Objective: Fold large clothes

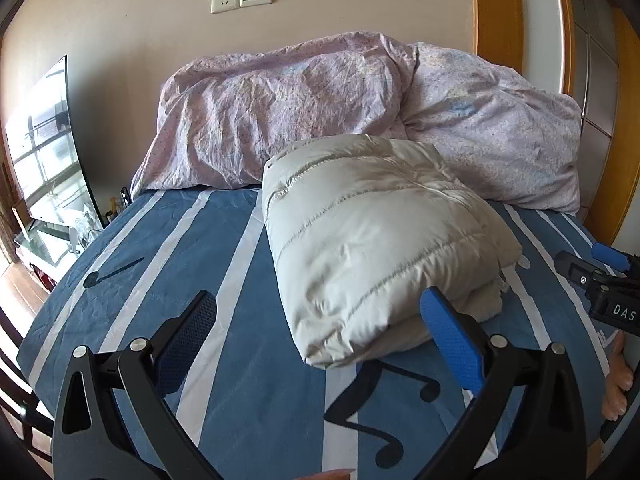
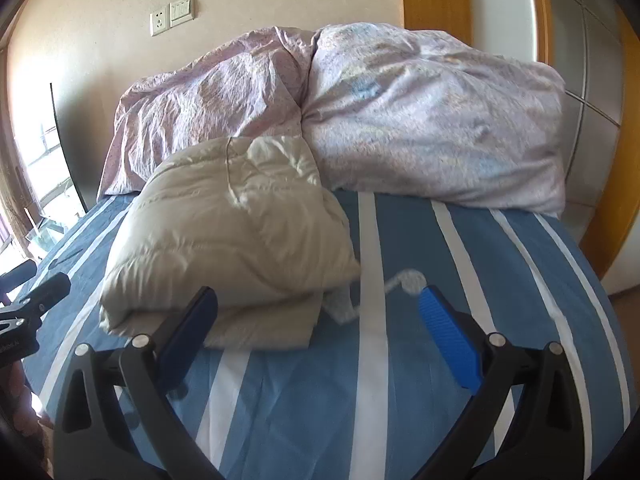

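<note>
**Desk:** What lies on the bed, and which way does it run?

**Photographer:** A cream quilted down jacket (image 1: pixel 384 240), folded into a thick oblong bundle, rests on the blue-and-white striped bedsheet (image 1: pixel 224 360). Its long axis runs from the near side of the bed toward the crumpled pink floral duvet (image 1: pixel 288 116) heaped against the wall, and its far end is touching that duvet. In the left wrist view the bundle angles slightly, the near end rounded and the looser layered edges facing right.

**Desk:** And the grippers?

**Photographer:** The left gripper (image 1: pixel 320 312) has its jaws spread wide, nothing between them; its right finger sits just in front of the jacket's near corner. The right gripper (image 2: pixel 318 306) is likewise wide open and empty, its left finger overlapping the jacket's near edge in the right wrist view. A white cord with a round tag (image 2: pixel 412 280) trails onto the sheet beside the bundle.
</note>
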`<move>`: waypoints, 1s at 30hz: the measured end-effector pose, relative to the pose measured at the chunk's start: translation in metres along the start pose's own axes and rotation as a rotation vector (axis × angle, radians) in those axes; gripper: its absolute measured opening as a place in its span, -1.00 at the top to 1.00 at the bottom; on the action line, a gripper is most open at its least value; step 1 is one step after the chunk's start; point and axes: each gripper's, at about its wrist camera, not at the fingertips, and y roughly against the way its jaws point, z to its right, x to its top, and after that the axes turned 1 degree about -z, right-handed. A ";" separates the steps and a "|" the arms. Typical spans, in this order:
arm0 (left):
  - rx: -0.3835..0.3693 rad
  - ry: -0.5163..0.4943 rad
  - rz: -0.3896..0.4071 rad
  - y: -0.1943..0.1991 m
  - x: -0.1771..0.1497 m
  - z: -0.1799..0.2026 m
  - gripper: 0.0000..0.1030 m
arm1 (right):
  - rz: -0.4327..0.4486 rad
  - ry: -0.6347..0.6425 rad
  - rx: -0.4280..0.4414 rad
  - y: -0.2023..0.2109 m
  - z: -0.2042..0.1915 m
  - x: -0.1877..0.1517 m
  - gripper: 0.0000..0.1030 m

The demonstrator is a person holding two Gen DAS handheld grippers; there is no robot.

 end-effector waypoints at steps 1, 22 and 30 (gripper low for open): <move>-0.005 -0.003 -0.005 0.006 -0.004 0.003 -0.97 | -0.004 0.000 -0.004 0.008 -0.002 -0.008 -0.96; -0.021 -0.020 -0.046 0.067 -0.044 0.021 -0.97 | -0.041 -0.009 -0.023 0.081 -0.008 -0.064 -0.96; -0.027 -0.017 -0.051 0.074 -0.044 0.023 -0.97 | -0.031 0.007 -0.034 0.090 -0.012 -0.066 -0.96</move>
